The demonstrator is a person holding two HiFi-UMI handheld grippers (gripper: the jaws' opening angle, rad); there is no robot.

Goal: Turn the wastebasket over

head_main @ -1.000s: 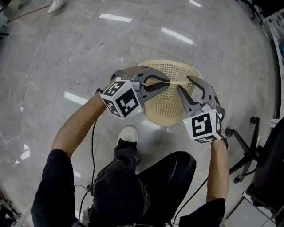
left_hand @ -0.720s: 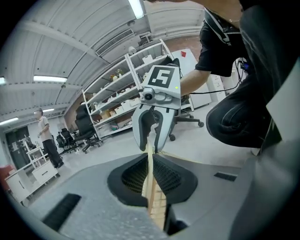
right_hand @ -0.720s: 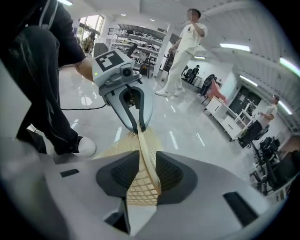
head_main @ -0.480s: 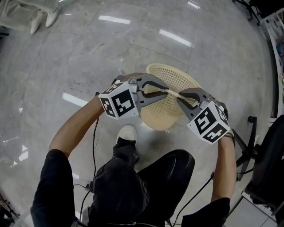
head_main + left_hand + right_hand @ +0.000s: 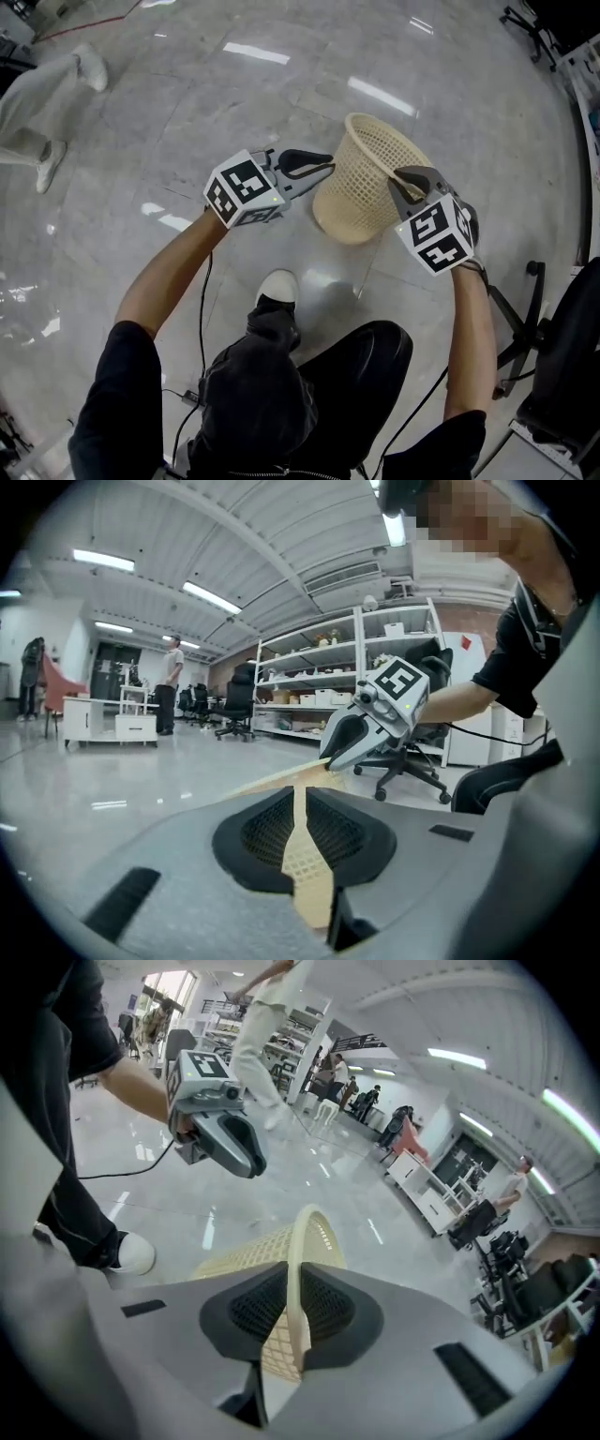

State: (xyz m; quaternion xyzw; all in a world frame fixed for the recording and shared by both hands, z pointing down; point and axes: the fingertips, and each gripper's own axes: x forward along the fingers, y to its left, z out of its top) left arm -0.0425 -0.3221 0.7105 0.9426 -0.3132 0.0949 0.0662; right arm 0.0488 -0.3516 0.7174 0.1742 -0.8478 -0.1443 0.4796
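The cream lattice wastebasket (image 5: 361,192) hangs tilted above the floor, its mouth turned up and away to the right. My left gripper (image 5: 328,166) is at its left side. In the left gripper view the left gripper (image 5: 300,794) is shut on a thin strip of the wastebasket (image 5: 307,869). My right gripper (image 5: 401,181) grips the near right rim. Its jaws have just been closing, and in the right gripper view the right gripper (image 5: 292,1274) has its pads pressed on the wastebasket's rim (image 5: 305,1232).
The person's white shoe (image 5: 275,289) rests on the shiny stone floor just below the basket. An office chair base (image 5: 520,309) stands at the right. Another person's legs (image 5: 37,112) are at the far left. A cable (image 5: 202,309) hangs from the left gripper.
The basket has tipped from nearly mouth-up to leaning on its side and shifted right. The right jaws closed onto the rim. The left gripper rolled and moved left.
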